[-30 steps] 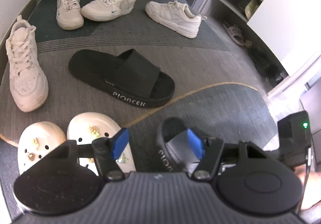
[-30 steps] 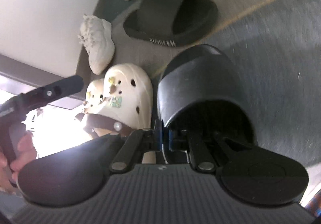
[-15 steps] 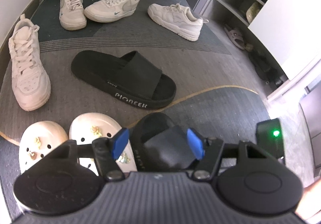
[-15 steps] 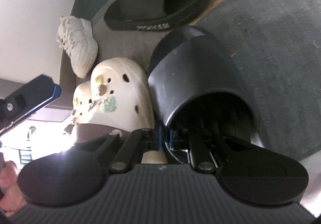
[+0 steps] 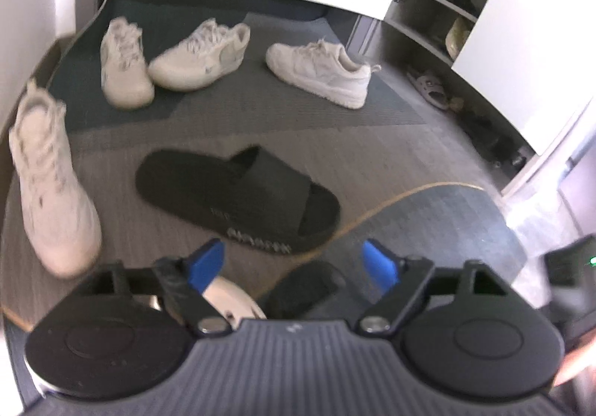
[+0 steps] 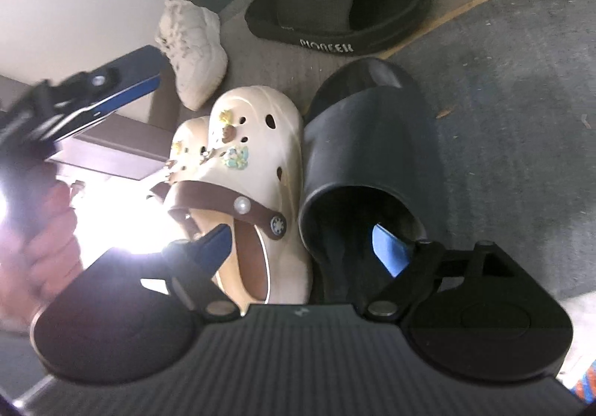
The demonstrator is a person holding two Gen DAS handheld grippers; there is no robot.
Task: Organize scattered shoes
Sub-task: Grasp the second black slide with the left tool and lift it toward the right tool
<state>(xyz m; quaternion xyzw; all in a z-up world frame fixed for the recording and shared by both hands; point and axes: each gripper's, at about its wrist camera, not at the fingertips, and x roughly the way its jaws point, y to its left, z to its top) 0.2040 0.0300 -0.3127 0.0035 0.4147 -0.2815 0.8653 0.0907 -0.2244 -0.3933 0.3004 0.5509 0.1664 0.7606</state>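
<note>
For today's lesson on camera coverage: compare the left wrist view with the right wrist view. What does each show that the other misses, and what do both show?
Only the left wrist view shows the open white shoe cabinet, three far white lace-up sneakers and the left gripper, open.

Only the right wrist view shows the cream clogs' brown straps, a hand and the right gripper, open, one finger inside the near black slide.

Both show the black PIONEER slide sandal lying on grey carpet.

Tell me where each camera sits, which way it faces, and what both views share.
Left wrist: on the left gripper, angled down at the carpet; scattered white sneakers, open cabinet; its blue fingers open.
Right wrist: on the right gripper, angled down, close on the near black slide beside the cream clogs; fingers open, a hand at left.
Shared: lettered black slide, clogs, near slide.
</note>
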